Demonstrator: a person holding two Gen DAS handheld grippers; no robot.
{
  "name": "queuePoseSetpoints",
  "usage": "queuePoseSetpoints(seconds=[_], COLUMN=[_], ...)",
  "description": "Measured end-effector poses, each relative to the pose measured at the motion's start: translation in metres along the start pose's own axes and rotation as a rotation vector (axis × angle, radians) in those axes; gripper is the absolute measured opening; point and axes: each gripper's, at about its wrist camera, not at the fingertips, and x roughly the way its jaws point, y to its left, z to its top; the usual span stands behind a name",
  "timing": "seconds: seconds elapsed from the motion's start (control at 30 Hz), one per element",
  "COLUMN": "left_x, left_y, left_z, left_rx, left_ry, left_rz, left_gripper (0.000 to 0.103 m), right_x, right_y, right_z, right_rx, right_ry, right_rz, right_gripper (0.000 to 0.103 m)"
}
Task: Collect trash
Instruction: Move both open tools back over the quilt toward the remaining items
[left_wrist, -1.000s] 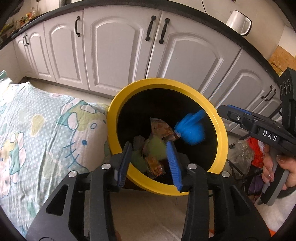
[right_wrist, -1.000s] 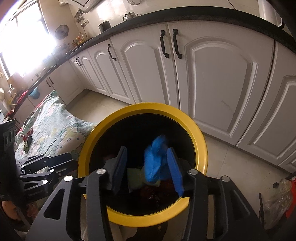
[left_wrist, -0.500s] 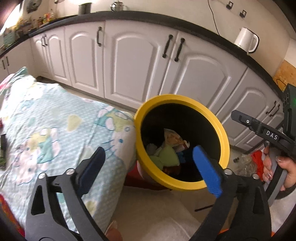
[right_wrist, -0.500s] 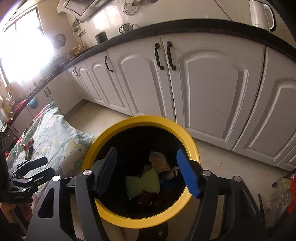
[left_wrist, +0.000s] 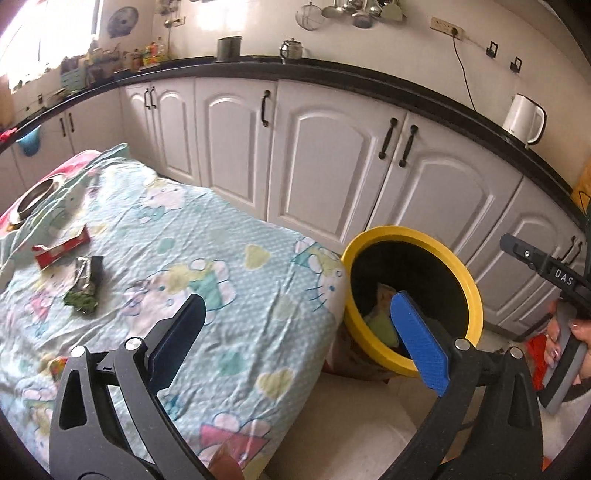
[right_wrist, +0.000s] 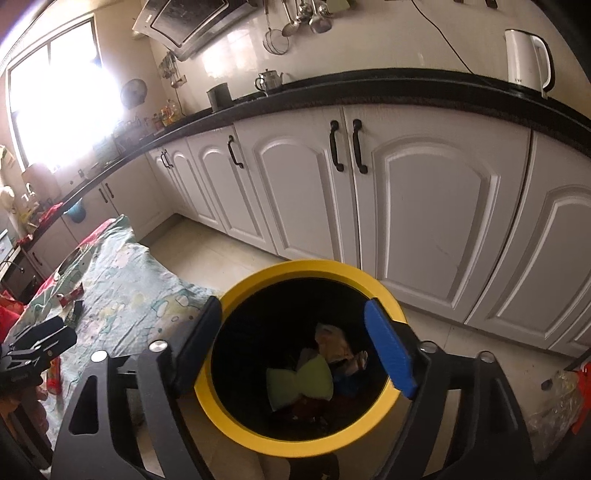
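Bin: the yellow-rimmed bin (right_wrist: 301, 354) sits in the lower centre of the right wrist view, on the floor just beside the corner of the bed.
Bin contents: several pieces already lie inside, among them a pale green piece (right_wrist: 299, 380), a crumpled tan wrapper (right_wrist: 334, 341) and something dark blue (too shadowed to name).
Left gripper: the left gripper (left_wrist: 295, 343) stands at the bottom of its own view with the jaws spread wide and nothing between them; it points across the patterned bedsheet (left_wrist: 207, 266).
Right gripper: the right gripper (right_wrist: 293, 347) hangs over the bin mouth, its jaws opening, with nothing between the pads.
Remaining trash: a red wrapper (left_wrist: 61, 247) and a dark foil packet (left_wrist: 86, 277) lie at the left of the left wrist view, with a green clump (left_wrist: 81, 301) just below the packet; a further scrap (left_wrist: 57, 367) shows at the lower left edge (partly hidden by the gripper frame).
Also on the bed: a metal bowl (left_wrist: 33, 195) at the upper left, likely not trash.
Progress: judged partly done; both grippers are empty, and at least three pieces are left to fetch.
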Motion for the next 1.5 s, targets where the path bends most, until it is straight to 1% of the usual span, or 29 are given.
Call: queuePoseSetpoints(seconds=[0.3,0.5,0.67,0.9,1.07,1.2,1.5], left_x=[-0.018,-0.030,-0.043,-0.062,-0.073,-0.080,-0.097], left_y=[0.010,0.022,0.036,0.055,0.078,0.102,0.158], left_z=[-0.004,-0.002,-0.003,-0.004,-0.006,-0.010,-0.023], left_rx=[-0.013,-0.031,-0.058,-0.082,-0.119,-0.166,-0.279], left_ry=[-0.033,-0.067,-0.096,-0.149,-0.172,-0.186,-0.211], left_rz=[0.004,0.021,0.039,0.088,0.124,0.154,0.228], left_gripper=[0.092,0.092,0.092,0.092,0.092,0.092,0.092], right_x=[-0.012,-0.020,-0.025,-0.026,-0.025,-0.023,-0.016], right_y=[0.017,0.036,0.052,0.084,0.112,0.134,0.201], right_z=[0.003,0.007,0.008,0.007,0.004,0.001,-0.018], right_rx=[-0.036,-0.075,-0.104,-0.163,-0.210,-0.249,-0.360], right_ry=[-0.017,-0.029,-0.031,-0.017,-0.003,0.010,0.060], right_rz=[-0.001,0.018,0.038,0.078,0.113,0.141,0.232], right_gripper=[0.080,0.080,0.080,0.080,0.080,0.080,0.080])
